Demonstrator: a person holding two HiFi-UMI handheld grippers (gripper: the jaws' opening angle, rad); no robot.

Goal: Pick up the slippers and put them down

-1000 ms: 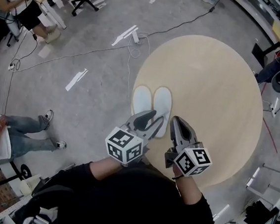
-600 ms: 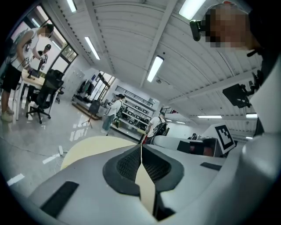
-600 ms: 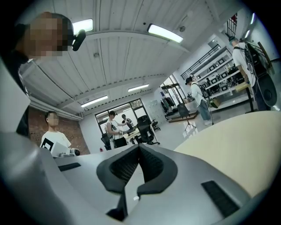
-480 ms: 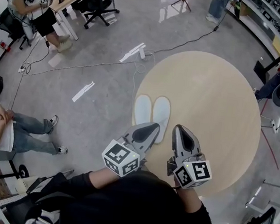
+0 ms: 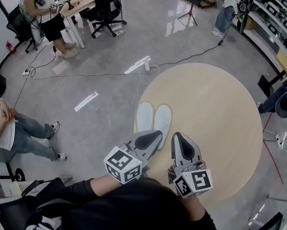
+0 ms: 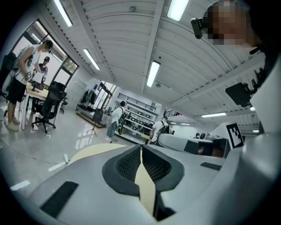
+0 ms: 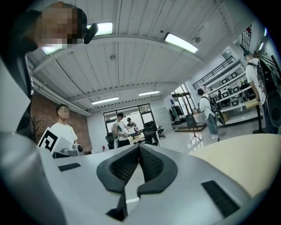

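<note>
Though near slippers [image 5: 153,119], cable [image 5: 86,73] on floor [image 5: 107,118]

held side by side, pointing forward: grey plastic left gripper [image 5: 146,139], jaws pressed together with nothing between them; grey plastic right gripper [image 5: 180,144], jaws likewise closed, empty.

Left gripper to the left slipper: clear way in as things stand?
Probably yes. The left gripper hangs just short of the left slipper, nothing between them, and the right gripper is off to its side. The left jaws are shut and empty, so they'd need to open first.
</note>
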